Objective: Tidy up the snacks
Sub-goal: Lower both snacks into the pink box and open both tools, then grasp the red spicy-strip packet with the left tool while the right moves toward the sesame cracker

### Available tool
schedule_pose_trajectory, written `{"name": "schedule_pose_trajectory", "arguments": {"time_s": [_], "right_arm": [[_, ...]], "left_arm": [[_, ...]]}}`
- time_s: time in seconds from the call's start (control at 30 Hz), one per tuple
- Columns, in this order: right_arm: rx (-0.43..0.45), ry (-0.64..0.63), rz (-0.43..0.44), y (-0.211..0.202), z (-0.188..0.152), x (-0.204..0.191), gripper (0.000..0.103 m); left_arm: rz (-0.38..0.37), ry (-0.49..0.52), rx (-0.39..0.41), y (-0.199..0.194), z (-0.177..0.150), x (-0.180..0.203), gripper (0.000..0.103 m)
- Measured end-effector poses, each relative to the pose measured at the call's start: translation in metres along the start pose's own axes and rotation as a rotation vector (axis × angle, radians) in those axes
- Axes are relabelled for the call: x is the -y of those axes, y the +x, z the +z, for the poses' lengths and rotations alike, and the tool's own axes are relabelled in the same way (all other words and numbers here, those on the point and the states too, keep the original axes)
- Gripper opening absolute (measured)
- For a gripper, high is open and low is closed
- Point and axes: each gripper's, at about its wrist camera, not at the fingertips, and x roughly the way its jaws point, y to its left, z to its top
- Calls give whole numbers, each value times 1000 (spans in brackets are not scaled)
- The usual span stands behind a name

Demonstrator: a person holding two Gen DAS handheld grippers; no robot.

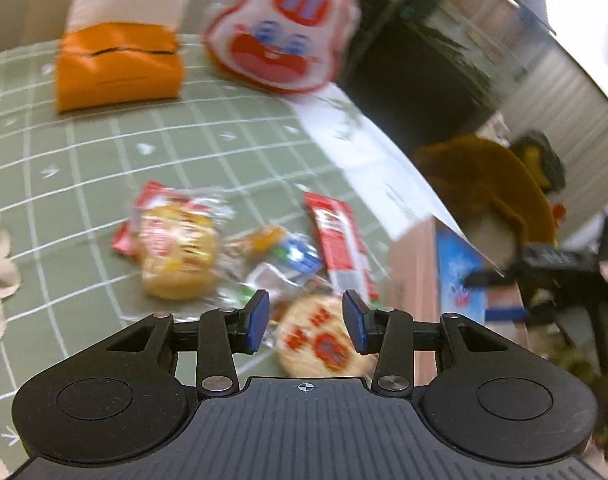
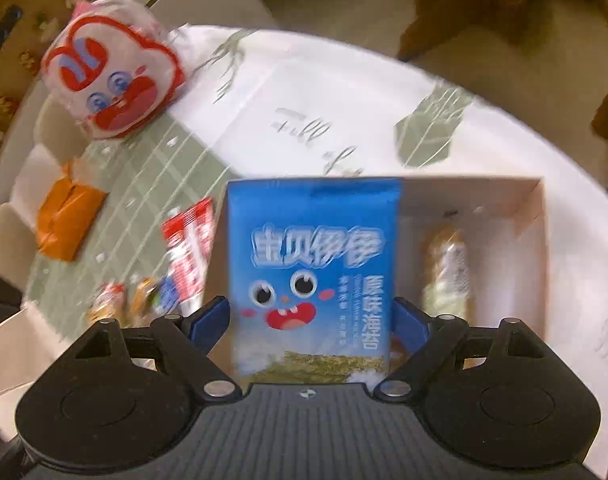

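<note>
Right gripper [image 2: 309,318] is straddling a blue seaweed-snack packet with a cartoon face [image 2: 311,276], blue pads just beside its edges; whether they are pressing cannot be told. The packet is standing upright at the left end of a shallow white cardboard box [image 2: 537,216], probably being filed there beside a clear-wrapped brown bar [image 2: 445,268]. Left gripper [image 1: 305,320] is hanging half-open and empty over a round printed cracker in clear wrap [image 1: 323,340], likely next. Only its view is showing that cracker clearly; only the right view is showing the box's inside.

Snack packet [image 2: 311,280] upright in box [image 2: 537,216]; loose snacks [image 2: 152,300] left of box, on table [image 2: 343,80].
</note>
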Motion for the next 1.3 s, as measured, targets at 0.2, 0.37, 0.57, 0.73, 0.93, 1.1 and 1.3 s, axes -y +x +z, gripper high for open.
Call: {"name": "schedule_pose_trajectory", "arguments": {"time_s": [0.2, 0.37, 0.57, 0.73, 0.93, 1.1, 1.3], "right_arm": [[118, -44, -25, -36, -8, 0, 88], [269, -192, -141, -63, -29, -22, 88], [276, -332, -217, -62, -63, -45, 88], [274, -376, -237, -55, -76, -57, 88], [282, -377, -205, -63, -95, -56, 88], [263, -373, -222, -64, -108, -38, 88], [244, -322, -192, -56, -109, -25, 88]], "left_arm": [[-24, -2, -4, 3, -6, -5, 45], [-14, 26, -11, 12, -5, 2, 45], [62, 8, -22, 36, 11, 17, 45], [38, 73, -24, 62, 39, 44, 45], [135, 50, -153, 121, 56, 57, 45], [200, 218, -184, 147, 47, 82, 48], [218, 331, -206, 160, 45, 100, 58]]}}
